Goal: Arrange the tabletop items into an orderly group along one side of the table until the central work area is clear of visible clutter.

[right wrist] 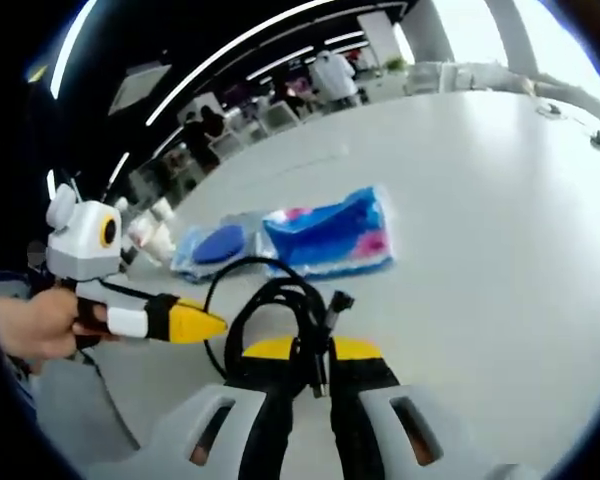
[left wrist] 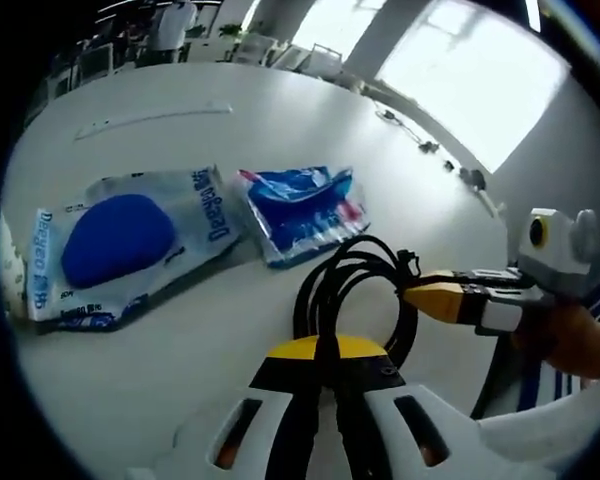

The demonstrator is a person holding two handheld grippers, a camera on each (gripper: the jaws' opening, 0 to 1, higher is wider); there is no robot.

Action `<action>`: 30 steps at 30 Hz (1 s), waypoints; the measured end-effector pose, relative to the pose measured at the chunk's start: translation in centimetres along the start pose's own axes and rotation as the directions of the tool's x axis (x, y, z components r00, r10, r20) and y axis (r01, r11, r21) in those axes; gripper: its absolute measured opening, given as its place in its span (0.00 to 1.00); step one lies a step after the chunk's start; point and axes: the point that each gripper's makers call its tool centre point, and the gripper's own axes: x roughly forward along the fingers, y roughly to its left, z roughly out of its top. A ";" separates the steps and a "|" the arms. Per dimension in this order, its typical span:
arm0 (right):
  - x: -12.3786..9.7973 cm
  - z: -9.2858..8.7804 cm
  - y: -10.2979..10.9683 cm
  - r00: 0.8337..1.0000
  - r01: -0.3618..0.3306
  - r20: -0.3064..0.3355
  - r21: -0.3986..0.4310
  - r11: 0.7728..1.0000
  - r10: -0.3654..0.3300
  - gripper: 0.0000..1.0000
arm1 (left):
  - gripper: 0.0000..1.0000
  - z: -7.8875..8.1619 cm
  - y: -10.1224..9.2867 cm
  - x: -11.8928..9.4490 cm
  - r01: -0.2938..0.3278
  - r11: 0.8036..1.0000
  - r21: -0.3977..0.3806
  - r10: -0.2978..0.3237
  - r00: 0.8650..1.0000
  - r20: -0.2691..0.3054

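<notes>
— Where the left gripper view is taken first, what is counted on the white table (left wrist: 280, 110)?

— Two flat packets are seen lying side by side, just touching at their near edges: one clear packet with a blue oval pad (left wrist: 120, 245) and one blue-and-red printed packet (left wrist: 305, 210). One coiled black cable (left wrist: 355, 290) is seen in front of them, nearer the camera. The cable is pinched between the jaws of the left gripper (left wrist: 325, 365), which are drawn in tight on it. From the right side of this view the right gripper (left wrist: 435, 298) is brought in, its yellow tips laid against the far side of the coil; a hand (left wrist: 575, 345) is seen behind it. One thin pale strip (left wrist: 150, 118) is seen lying alone farther back on the table.

— And in the right gripper view?

— The same two packets are counted, the blue-pad one (right wrist: 215, 245) to the left and the printed one (right wrist: 335, 235) to the right, both beyond the single cable (right wrist: 270, 320). A strand of that cable, with its plug end, is clamped between the closed-in jaws of the right gripper (right wrist: 320, 375). The left gripper (right wrist: 195, 322) is seen entering from the left, its yellow tips beside the coil, held by one hand (right wrist: 40, 325). Whether those tips are closed on the cable cannot be told from this view alone. A few white bottles (right wrist: 155, 228) are seen standing near the table's left edge; their number cannot be made out.
</notes>
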 end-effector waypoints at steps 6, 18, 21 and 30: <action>0.2 -0.4 -0.2 1.000 0.005 -0.014 -0.010 1.000 -0.005 0.09 | 0.00 -0.6 0.3 0.4 -0.033 0.998 0.061 0.034 0.999 -0.031; 0.3 -0.7 -0.8 1.000 0.012 -0.024 -0.040 0.999 -0.013 0.09 | 0.00 -0.7 0.4 1.1 -0.048 0.997 0.062 0.051 0.998 -0.037; 0.5 -0.8 -1.0 0.999 0.016 -0.027 -0.051 0.999 -0.018 0.09 | 0.00 -0.7 0.4 1.2 -0.047 0.997 0.055 0.049 0.998 -0.037; 0.6 -0.9 -1.3 0.999 0.015 -0.034 -0.054 0.998 -0.017 0.09 | 0.00 -0.5 0.3 1.4 -0.045 0.998 0.051 0.046 0.999 -0.028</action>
